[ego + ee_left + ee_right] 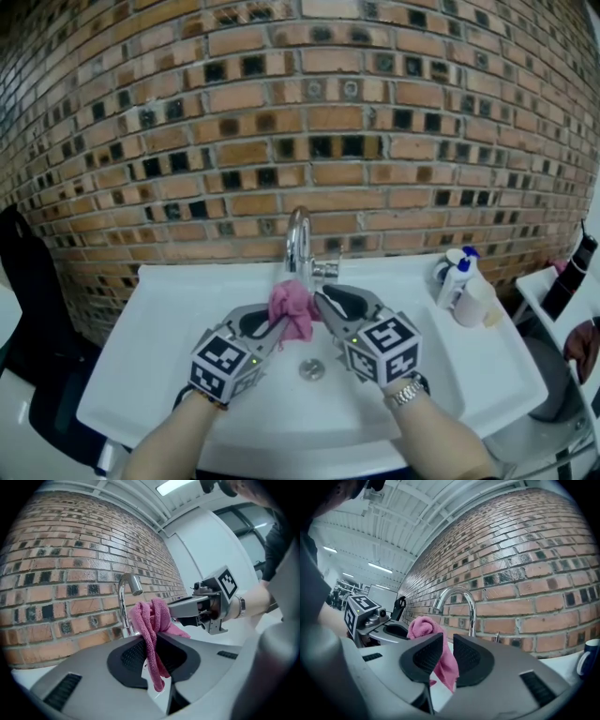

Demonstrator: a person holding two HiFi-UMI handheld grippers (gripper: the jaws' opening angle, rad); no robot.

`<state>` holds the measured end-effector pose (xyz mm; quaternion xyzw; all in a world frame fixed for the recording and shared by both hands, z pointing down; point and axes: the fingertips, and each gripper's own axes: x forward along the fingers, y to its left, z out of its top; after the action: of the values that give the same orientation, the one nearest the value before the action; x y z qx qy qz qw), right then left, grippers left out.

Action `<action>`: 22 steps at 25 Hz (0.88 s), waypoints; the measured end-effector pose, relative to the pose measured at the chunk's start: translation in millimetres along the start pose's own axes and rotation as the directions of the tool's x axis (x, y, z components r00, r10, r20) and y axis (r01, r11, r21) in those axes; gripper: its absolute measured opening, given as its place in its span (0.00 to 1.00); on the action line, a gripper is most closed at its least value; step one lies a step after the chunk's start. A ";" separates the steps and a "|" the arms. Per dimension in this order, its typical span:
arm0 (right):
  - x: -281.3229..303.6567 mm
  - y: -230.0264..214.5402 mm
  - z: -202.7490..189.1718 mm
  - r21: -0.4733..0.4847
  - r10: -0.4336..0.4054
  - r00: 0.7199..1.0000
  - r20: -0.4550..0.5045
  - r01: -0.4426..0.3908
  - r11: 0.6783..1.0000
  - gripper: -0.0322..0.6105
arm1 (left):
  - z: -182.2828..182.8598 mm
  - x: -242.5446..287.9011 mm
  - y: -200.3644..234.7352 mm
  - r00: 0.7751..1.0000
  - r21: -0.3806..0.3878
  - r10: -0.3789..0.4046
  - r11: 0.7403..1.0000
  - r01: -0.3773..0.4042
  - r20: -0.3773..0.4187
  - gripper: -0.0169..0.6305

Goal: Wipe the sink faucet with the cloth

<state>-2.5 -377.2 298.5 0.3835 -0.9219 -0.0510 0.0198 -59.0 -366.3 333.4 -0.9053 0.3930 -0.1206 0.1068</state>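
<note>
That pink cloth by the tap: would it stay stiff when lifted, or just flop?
Probably floppy: the cloth droops in limp folds between the jaws of the left gripper. It looks light, since its loose end dangles thin and narrow. The fuzzy pile likely makes it grippy rather than slippery.

bright, even light; strong fisheye bending and dark corners.

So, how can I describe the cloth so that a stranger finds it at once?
Find the white sink under the brick wall, then its chrome faucet. Just in front of the faucet hangs the cloth, pinched in the left gripper; it is the only pink, soft thing over the sink.
</note>
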 end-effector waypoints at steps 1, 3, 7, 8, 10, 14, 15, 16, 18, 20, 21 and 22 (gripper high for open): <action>-0.8 -1.3 0.6 0.001 -0.003 1.000 0.003 0.003 1.000 0.16 | -1.4 -0.4 0.5 1.000 0.001 0.001 1.000 -0.001 -0.005 0.12; -2.4 -6.5 3.3 0.005 -0.019 1.000 0.013 0.019 1.000 0.16 | -2.2 -0.5 1.4 1.000 0.008 0.001 1.000 -0.001 -0.017 0.12; -5.6 -16.8 5.9 0.035 -0.091 0.996 -0.002 0.091 0.995 0.15 | 6.0 -8.1 -2.2 1.000 0.007 0.000 1.000 0.000 -0.022 0.12; -7.3 -17.3 8.2 0.034 -0.107 0.994 -0.013 0.107 0.994 0.15 | 9.4 -11.8 -4.6 1.000 0.007 0.001 1.000 -0.001 -0.020 0.12; -15.9 -14.2 15.1 0.012 -0.134 0.991 -0.030 0.134 0.991 0.14 | 16.5 -21.5 -12.7 1.000 0.011 0.003 1.000 -0.003 -0.014 0.12; -46.4 2.3 32.5 -0.017 -0.173 0.985 -0.020 0.173 0.985 0.10 | 25.1 -47.3 -30.7 1.000 0.016 0.012 1.000 -0.012 -0.010 0.12; -55.2 8.5 36.0 -0.020 -0.177 0.984 -0.012 0.177 0.984 0.10 | 28.7 -54.2 -36.1 1.000 0.018 0.015 1.000 -0.015 -0.003 0.12; -64.2 15.7 38.5 -0.021 -0.180 0.984 -0.005 0.180 0.983 0.09 | 32.3 -61.7 -42.7 1.000 0.019 0.017 1.000 -0.017 0.003 0.12; -82.0 32.8 41.5 -0.019 -0.182 0.983 0.008 0.182 0.983 0.08 | 37.2 -78.5 -56.8 1.000 0.011 0.019 1.000 -0.019 0.008 0.12; -99.1 53.0 45.0 -0.020 -0.178 0.984 0.020 0.178 0.984 0.08 | 40.6 -97.9 -70.3 1.000 -0.005 0.024 1.000 -0.024 0.010 0.12; -107.7 63.8 46.8 -0.022 -0.175 0.984 0.028 0.176 0.984 0.08 | 41.9 -108.5 -77.3 1.000 -0.013 0.028 1.000 -0.028 0.011 0.12; -116.2 74.5 48.5 -0.024 -0.173 0.984 0.036 0.174 0.985 0.07 | 43.1 -119.2 -84.6 0.999 -0.020 0.032 0.999 -0.031 0.014 0.12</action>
<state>23.3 -238.8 258.7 0.4610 -0.8845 -0.0713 0.0048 -66.8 -217.7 300.9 -0.9008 0.4076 -0.1088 0.1026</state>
